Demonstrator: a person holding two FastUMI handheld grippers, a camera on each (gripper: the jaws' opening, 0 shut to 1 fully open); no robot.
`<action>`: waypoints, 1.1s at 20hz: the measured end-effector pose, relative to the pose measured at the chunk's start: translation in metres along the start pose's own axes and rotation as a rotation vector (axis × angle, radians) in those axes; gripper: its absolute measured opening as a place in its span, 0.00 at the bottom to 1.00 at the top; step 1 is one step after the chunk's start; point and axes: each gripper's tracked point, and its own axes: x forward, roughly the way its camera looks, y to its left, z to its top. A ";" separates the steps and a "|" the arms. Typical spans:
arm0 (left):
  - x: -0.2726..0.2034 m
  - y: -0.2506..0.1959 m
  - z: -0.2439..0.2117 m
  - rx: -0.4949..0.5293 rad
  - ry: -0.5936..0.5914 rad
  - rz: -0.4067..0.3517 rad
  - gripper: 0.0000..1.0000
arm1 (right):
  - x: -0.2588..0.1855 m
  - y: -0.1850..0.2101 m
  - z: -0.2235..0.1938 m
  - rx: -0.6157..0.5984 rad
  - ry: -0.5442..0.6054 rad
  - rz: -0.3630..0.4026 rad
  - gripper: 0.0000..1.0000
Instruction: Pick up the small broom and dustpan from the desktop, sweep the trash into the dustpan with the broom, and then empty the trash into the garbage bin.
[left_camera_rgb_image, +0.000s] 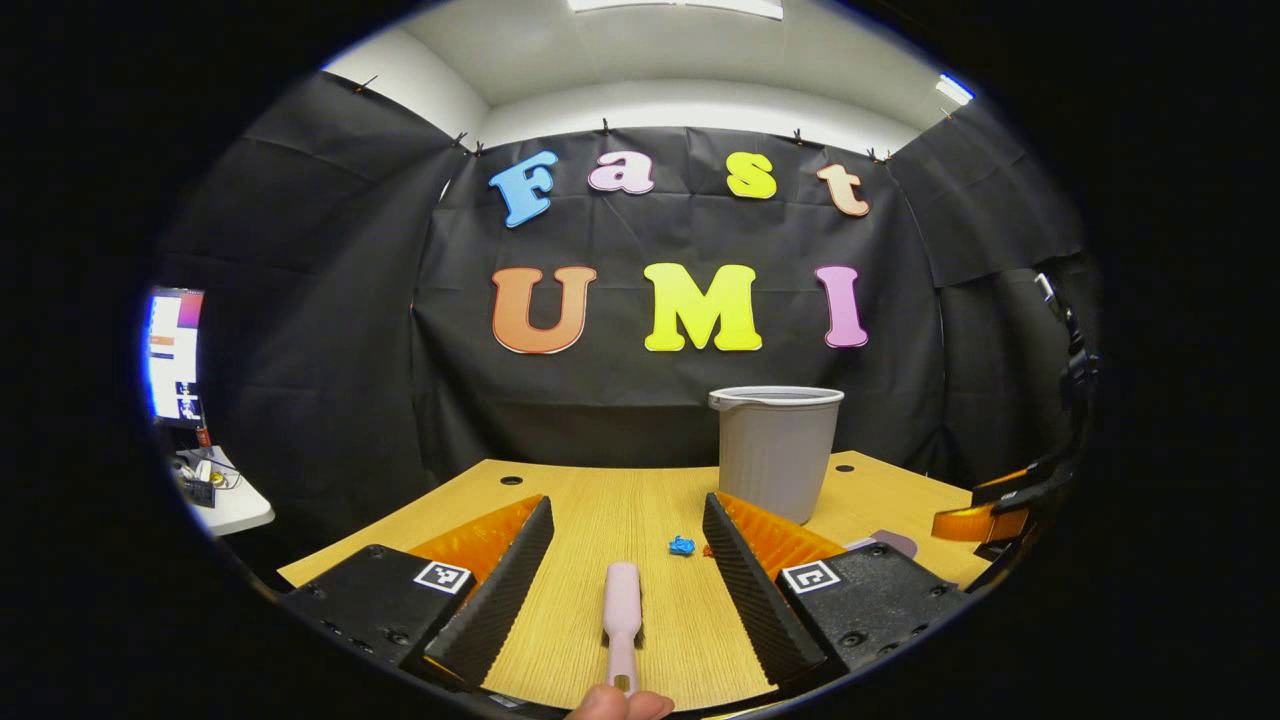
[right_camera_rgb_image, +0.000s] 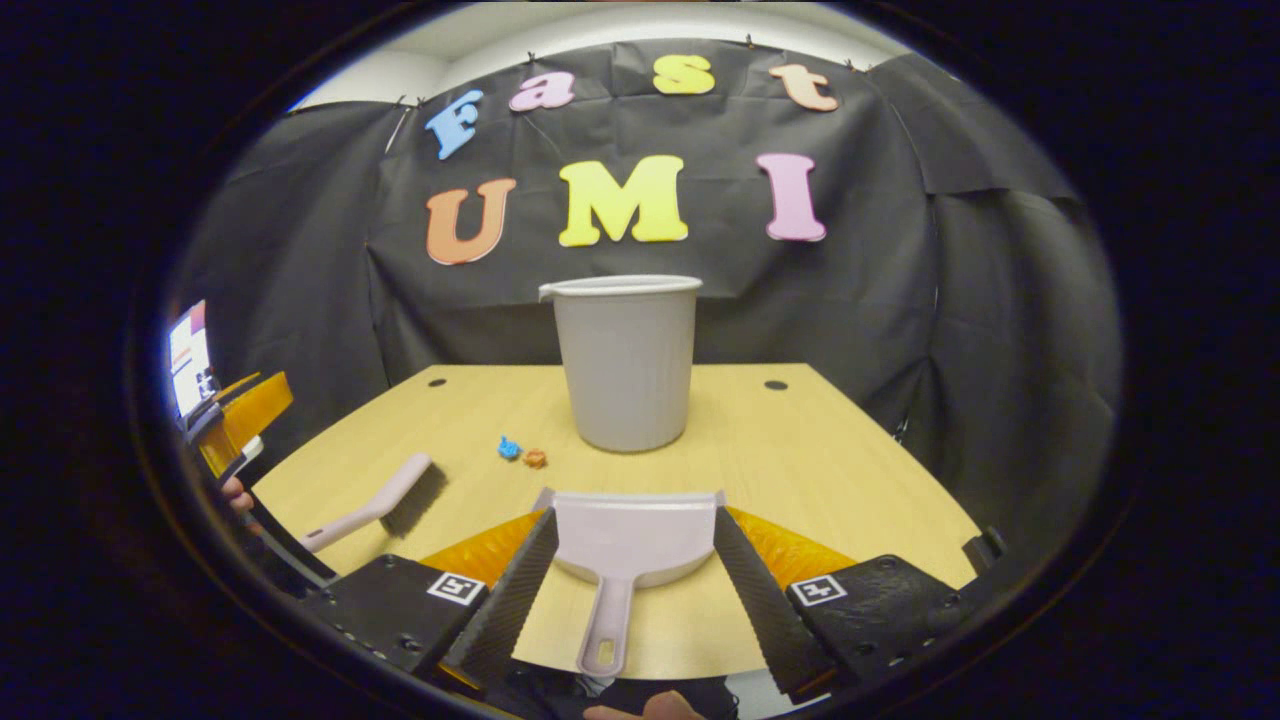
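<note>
Over desk (right_camera_rgb_image: 820, 440), spread fingers (right_camera_rgb_image: 520, 590) flanking dustpan (right_camera_rgb_image: 630, 540), seemingly untouched

1. The bin (right_camera_rgb_image: 627, 362) stands on the table (right_camera_rgb_image: 800, 450), toward its far side, before the booth's back wall.
2. Two scraps of trash (right_camera_rgb_image: 522, 453) lie side by side on the table, just left of the bin's foot in the right gripper view.
3. The dustpan (right_camera_rgb_image: 630, 545) lies nearer than the bin, between the fingers of the right gripper (right_camera_rgb_image: 632, 580), handle toward the table's near edge.
4. The broom (right_camera_rgb_image: 375, 505) lies left of the dustpan, well apart from it.
5. In the left gripper view, the broom's handle (left_camera_rgb_image: 621, 615) lies between the fingers of the left gripper (left_camera_rgb_image: 625, 580).
</note>
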 end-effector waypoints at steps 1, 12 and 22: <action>0.000 0.002 -0.002 0.000 0.006 0.003 0.97 | 0.003 0.000 -0.007 -0.007 0.036 -0.006 0.95; -0.003 0.025 -0.007 -0.015 0.016 0.037 0.97 | 0.043 0.010 -0.077 0.065 0.448 0.011 0.96; -0.004 0.053 -0.021 -0.041 0.044 0.081 0.97 | 0.076 0.011 -0.086 0.065 0.607 -0.030 0.95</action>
